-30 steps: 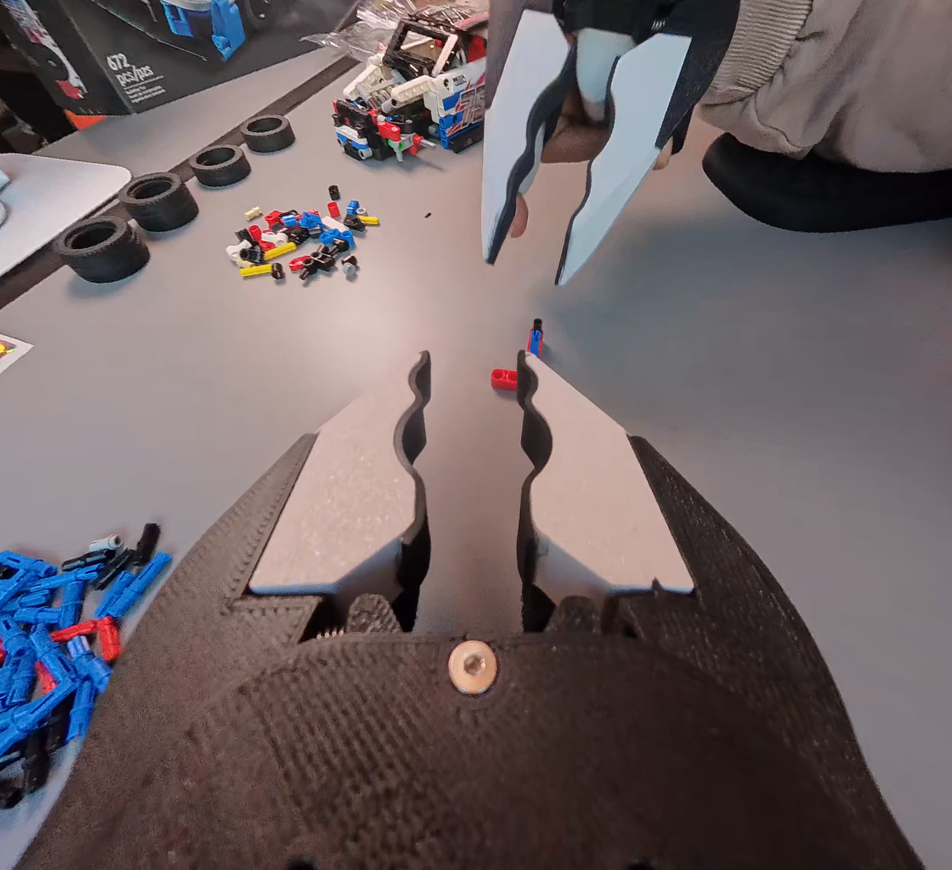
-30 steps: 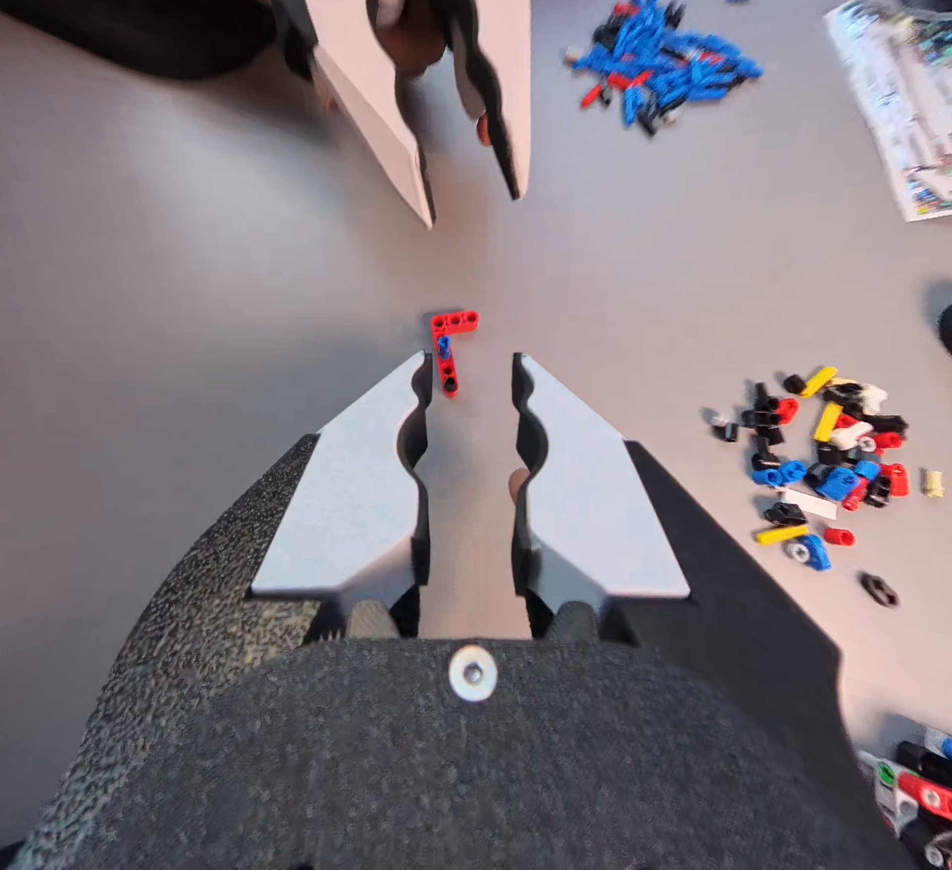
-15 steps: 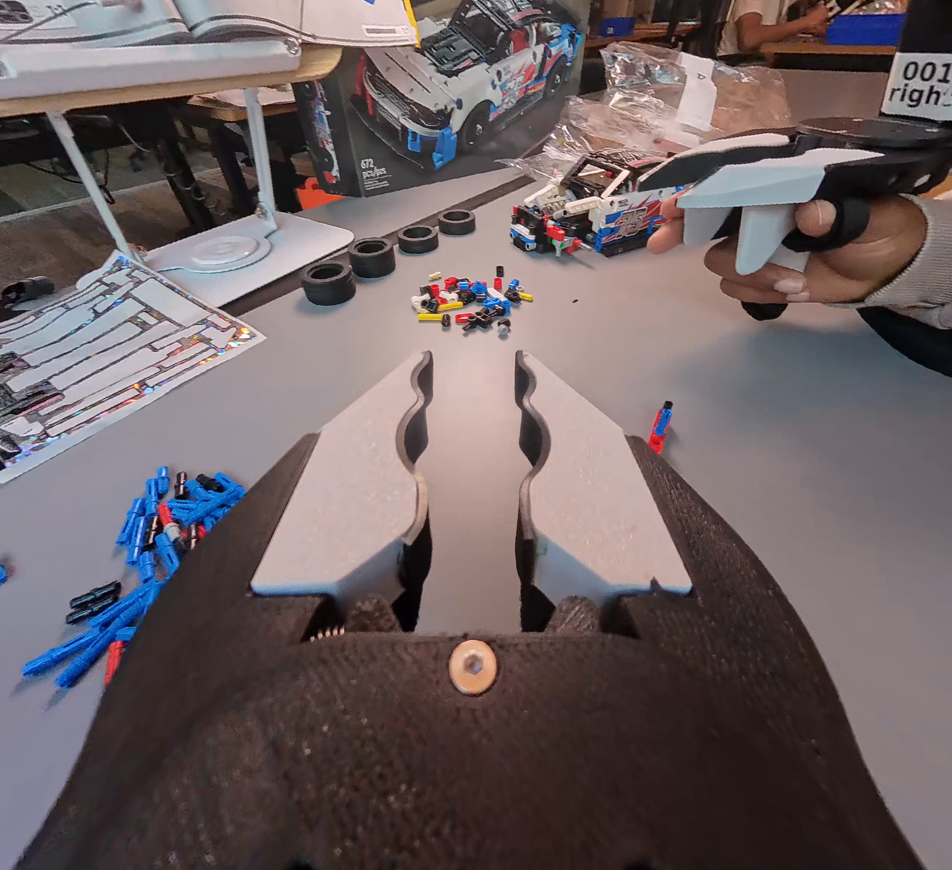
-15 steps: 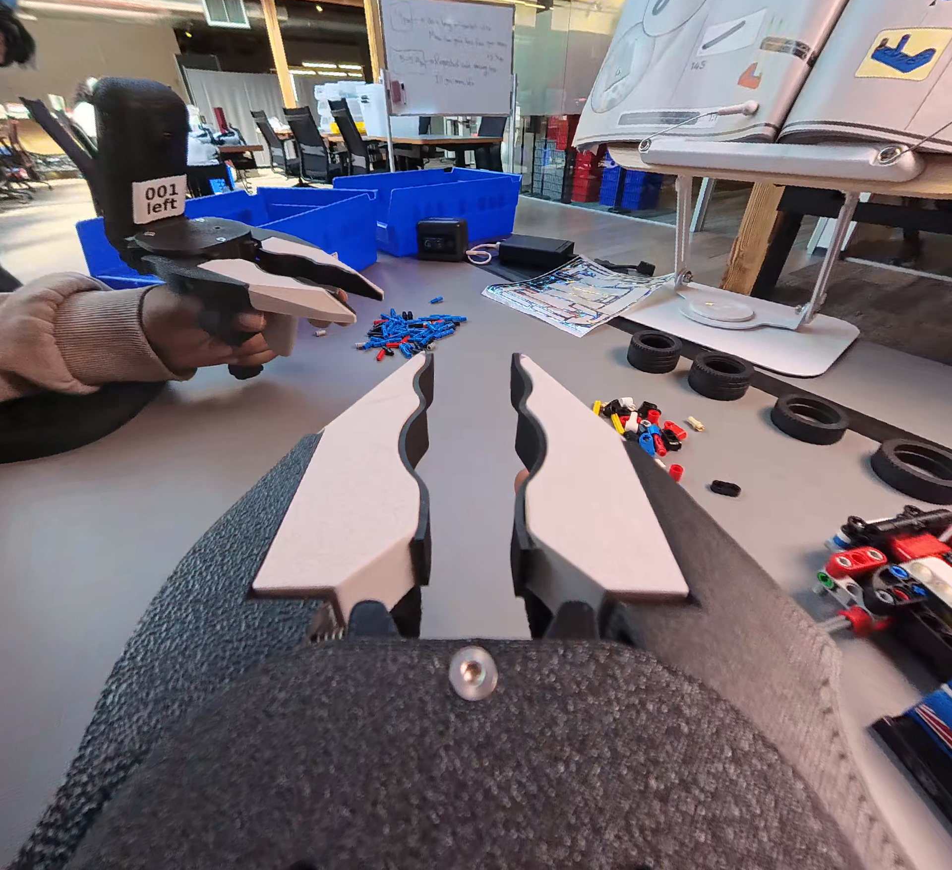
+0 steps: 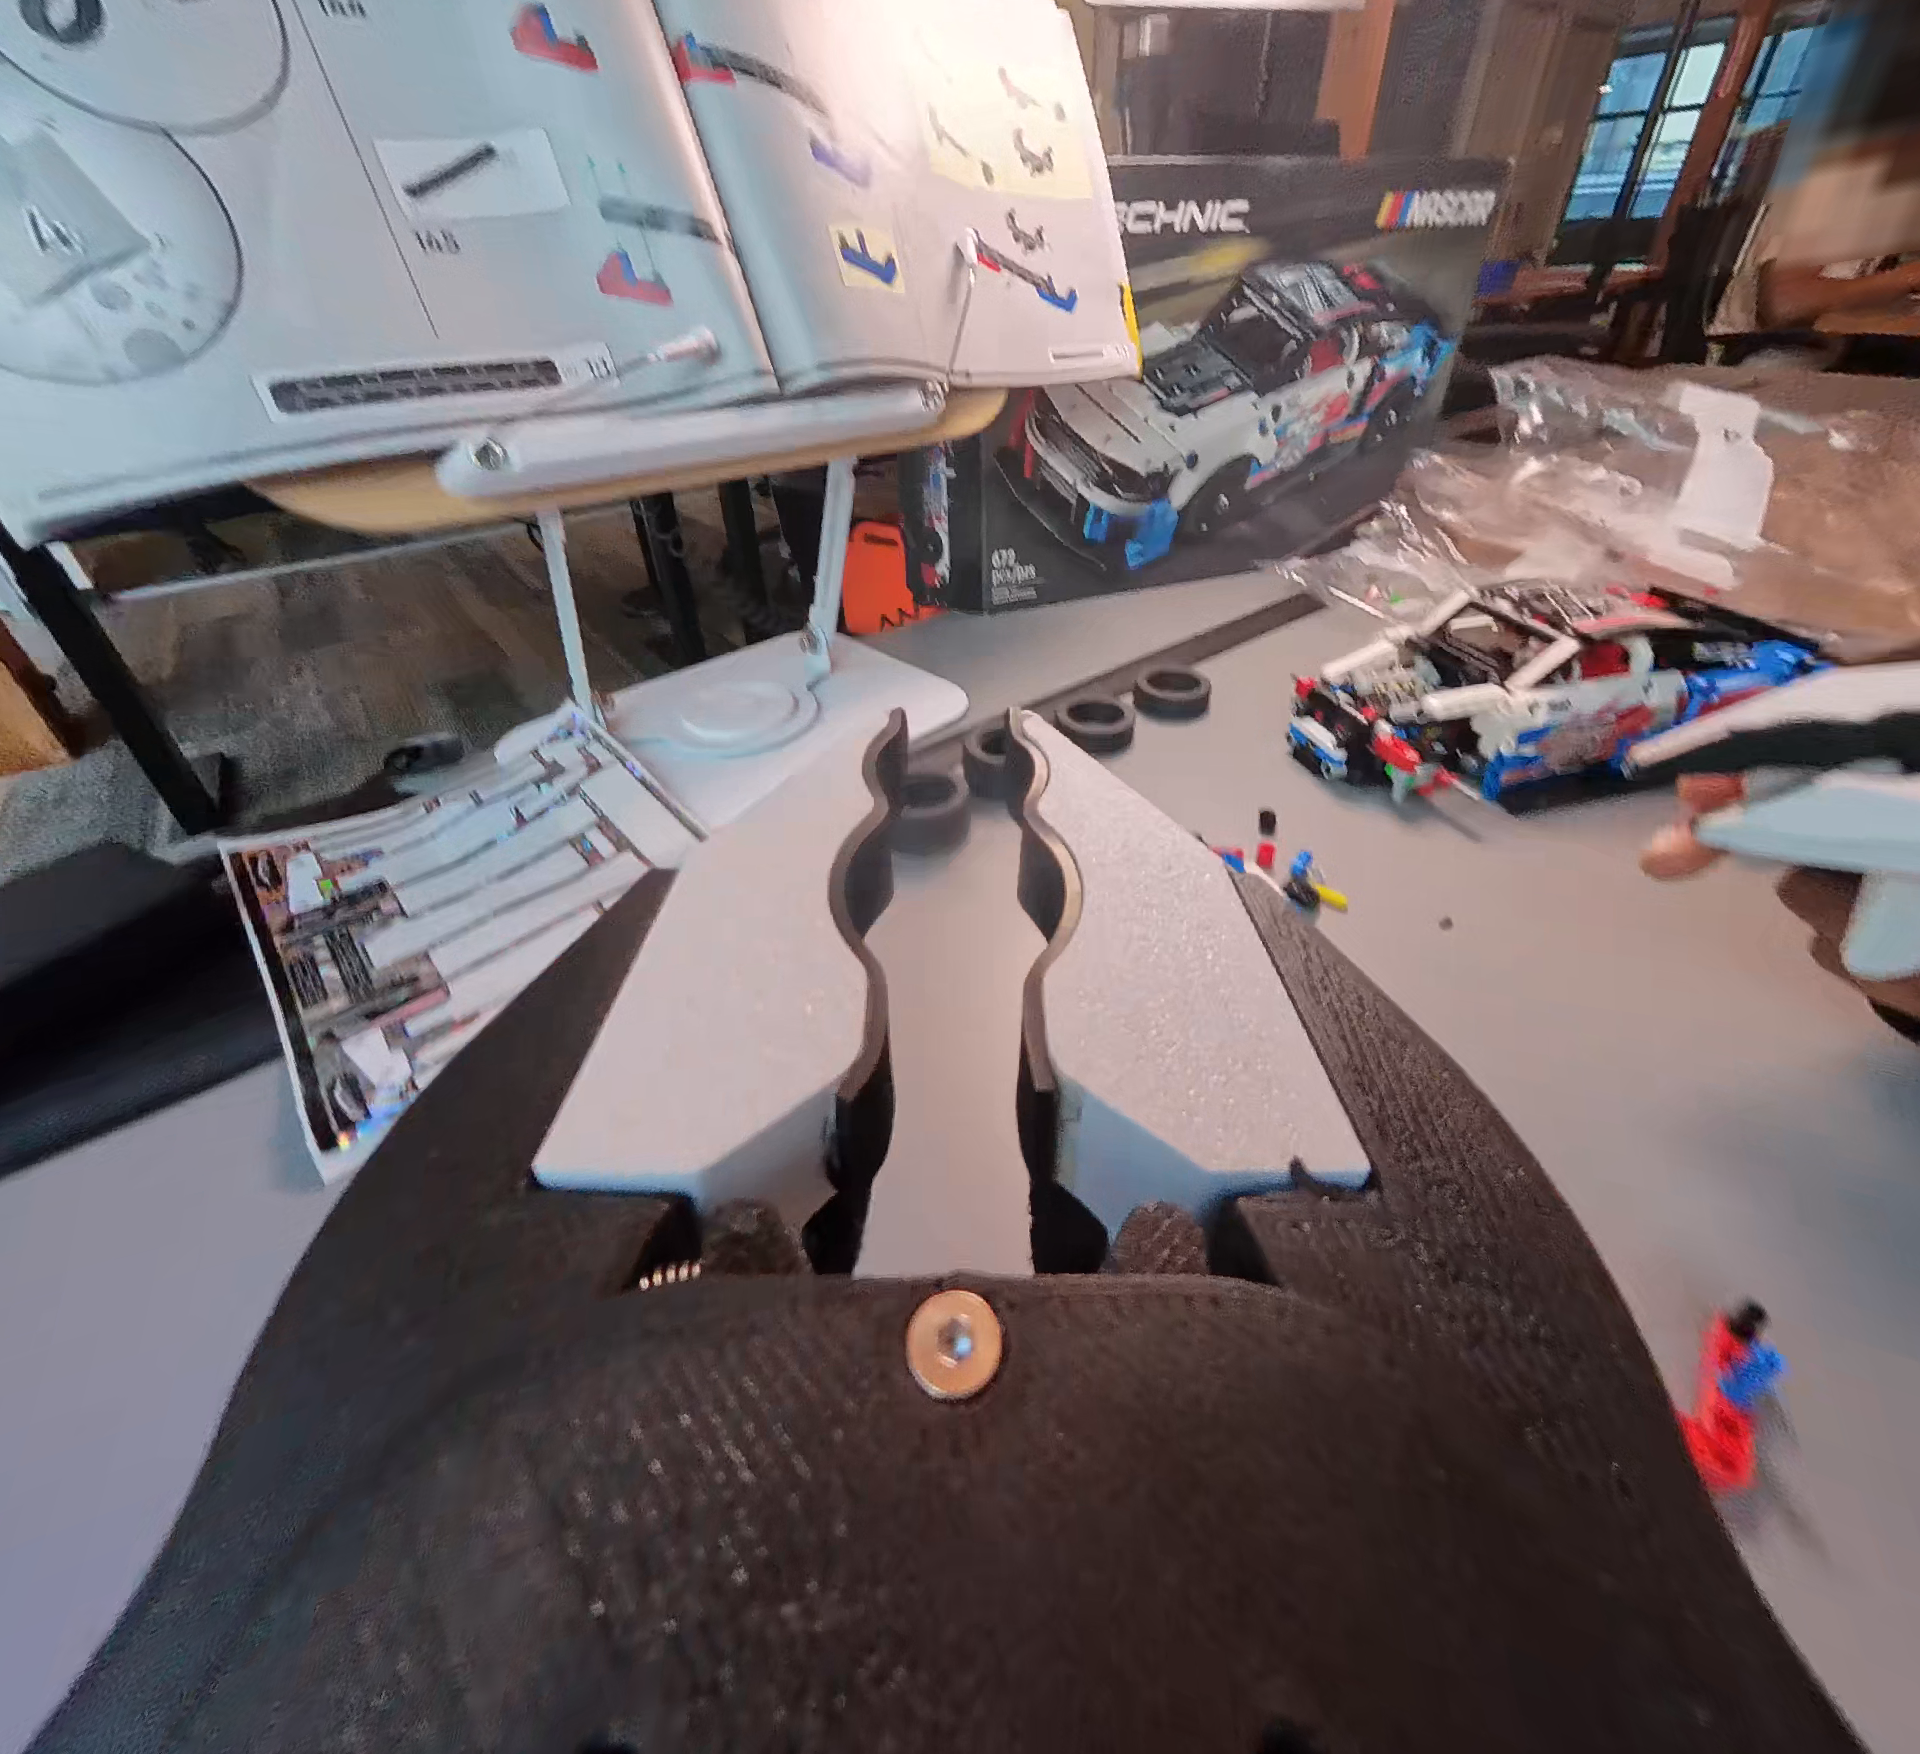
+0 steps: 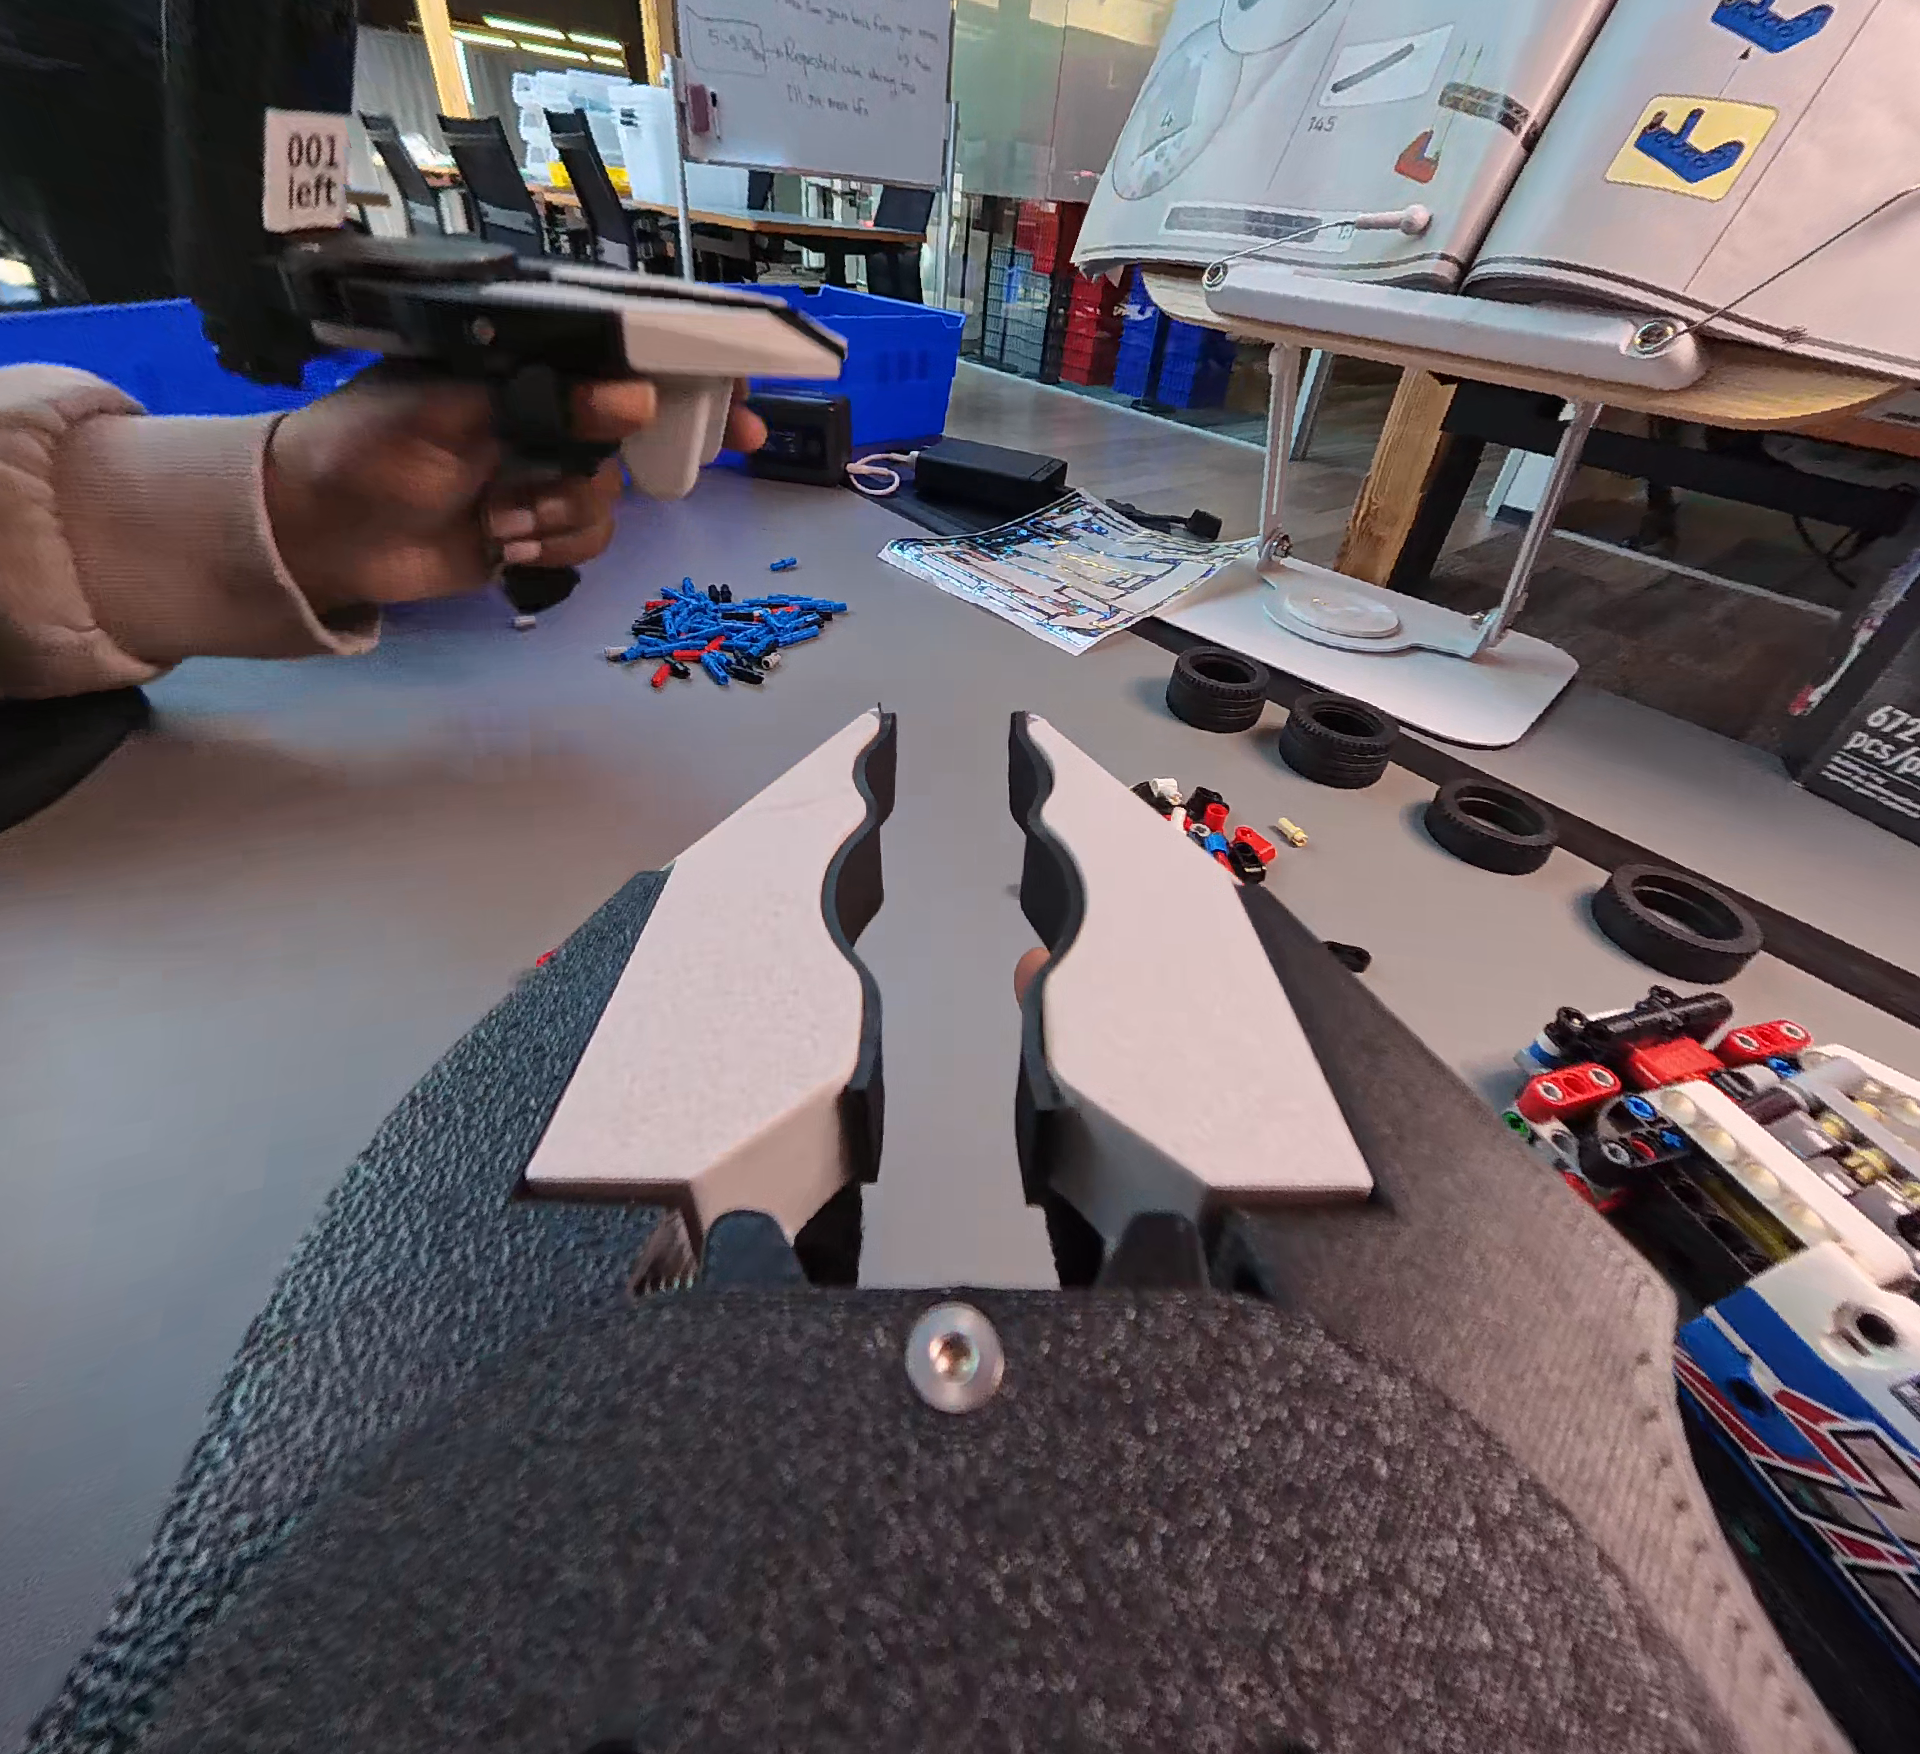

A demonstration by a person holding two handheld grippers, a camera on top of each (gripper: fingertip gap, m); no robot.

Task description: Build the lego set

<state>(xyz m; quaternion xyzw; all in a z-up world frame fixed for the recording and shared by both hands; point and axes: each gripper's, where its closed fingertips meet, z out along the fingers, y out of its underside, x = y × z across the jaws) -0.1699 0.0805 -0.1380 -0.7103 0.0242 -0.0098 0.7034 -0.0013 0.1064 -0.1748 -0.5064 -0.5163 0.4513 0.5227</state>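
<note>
There are four black tyres [image 6: 1216, 688], one half-built race car [image 5: 1558, 702], one open instruction book [image 6: 1507, 63], one sticker sheet [image 6: 1049, 561], and two piles of small pieces [image 6: 727, 629].

Left gripper [image 5: 954, 740]: held level, pointing forward; jaws parted by a narrow gap, nothing between them. From the right wrist view it sits up and to the left, gripped pistol-style by the left hand [image 6: 436, 499]; beige sleeve cuff [image 6: 135, 520] at the wrist.

Right gripper [image 6: 948, 736]: level, jaws parted the same way, empty. Its tips and a fingertip [image 5: 1673, 863] of the holding hand show at the right edge of the left wrist view.
</note>
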